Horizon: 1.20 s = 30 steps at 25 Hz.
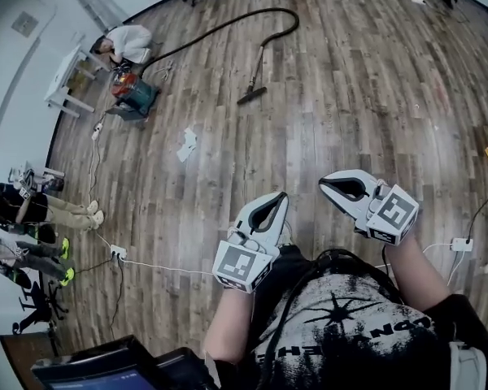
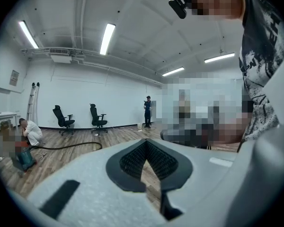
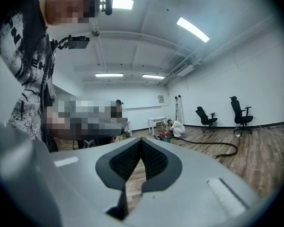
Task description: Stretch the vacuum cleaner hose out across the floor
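Head view: hose [image 1: 211, 31] roughly left-to-right, U-bent.

Hose: the black vacuum cleaner hose [image 1: 220, 27] is lying slack on the wooden floor [image 1: 350, 120] at the far side of the room, not pulled straight.
Route: it is running from the canister body [image 1: 135, 96] up and to the right, bending through a tight loop, then doubling back to the wand [image 1: 259, 65].
Wand: thin and straight, it is lying flat, ending in the floor nozzle [image 1: 251, 95].
Canister body: red and teal, it is sitting on the floor near the wall.
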Motion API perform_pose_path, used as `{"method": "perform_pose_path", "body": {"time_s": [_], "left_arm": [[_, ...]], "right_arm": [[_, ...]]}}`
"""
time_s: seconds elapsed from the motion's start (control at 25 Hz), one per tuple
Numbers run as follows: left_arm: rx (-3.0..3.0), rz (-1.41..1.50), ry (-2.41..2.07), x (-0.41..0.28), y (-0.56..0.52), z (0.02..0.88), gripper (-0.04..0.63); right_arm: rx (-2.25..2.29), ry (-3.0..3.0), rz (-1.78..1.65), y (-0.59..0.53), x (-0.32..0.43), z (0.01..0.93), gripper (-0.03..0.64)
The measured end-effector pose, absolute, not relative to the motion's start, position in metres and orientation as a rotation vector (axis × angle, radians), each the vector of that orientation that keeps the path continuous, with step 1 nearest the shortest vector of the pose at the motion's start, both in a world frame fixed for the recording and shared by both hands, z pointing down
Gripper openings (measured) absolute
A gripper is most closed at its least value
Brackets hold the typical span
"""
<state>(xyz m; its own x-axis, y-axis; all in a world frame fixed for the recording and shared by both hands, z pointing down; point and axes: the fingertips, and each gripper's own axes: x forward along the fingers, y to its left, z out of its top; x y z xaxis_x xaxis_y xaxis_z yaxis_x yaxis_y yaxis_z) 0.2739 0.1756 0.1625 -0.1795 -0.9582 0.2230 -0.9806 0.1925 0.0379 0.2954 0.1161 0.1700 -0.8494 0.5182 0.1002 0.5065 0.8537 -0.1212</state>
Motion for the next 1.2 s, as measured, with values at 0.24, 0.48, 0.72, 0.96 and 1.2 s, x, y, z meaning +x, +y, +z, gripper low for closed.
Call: {"method": "perform_pose_path", "body": {"time_s": [0.24,0.48,0.72,0.96,1.2], "left_arm": [[1.967,0.179,-2.167,0.218,0.171,0.174,0.002],[2.044,0.139,-2.120,0.139,0.183,0.172,0.002],[2.103,0.085,-2.068,0.080,0.190,0.178,0.002],[2.117,0.015,-2.062,0.035,0.193,0.177,0.002],[2.120,-0.036,-2.095,-0.006,0.187,0.167,0.000]], "right_arm": [[-0.703,-2.897,0.163,0.113,0.243,0.176,0.008],[-0.661,-2.894,0.140,0.134,0.170,0.171,0.007],[-0.636,-2.865,0.111,0.149,0.101,0.178,0.008],[-0.662,-2.819,0.075,0.161,0.056,0.179,0.008],[-0.610,-2.834,0.048,0.143,0.020,0.171,0.007]]}}
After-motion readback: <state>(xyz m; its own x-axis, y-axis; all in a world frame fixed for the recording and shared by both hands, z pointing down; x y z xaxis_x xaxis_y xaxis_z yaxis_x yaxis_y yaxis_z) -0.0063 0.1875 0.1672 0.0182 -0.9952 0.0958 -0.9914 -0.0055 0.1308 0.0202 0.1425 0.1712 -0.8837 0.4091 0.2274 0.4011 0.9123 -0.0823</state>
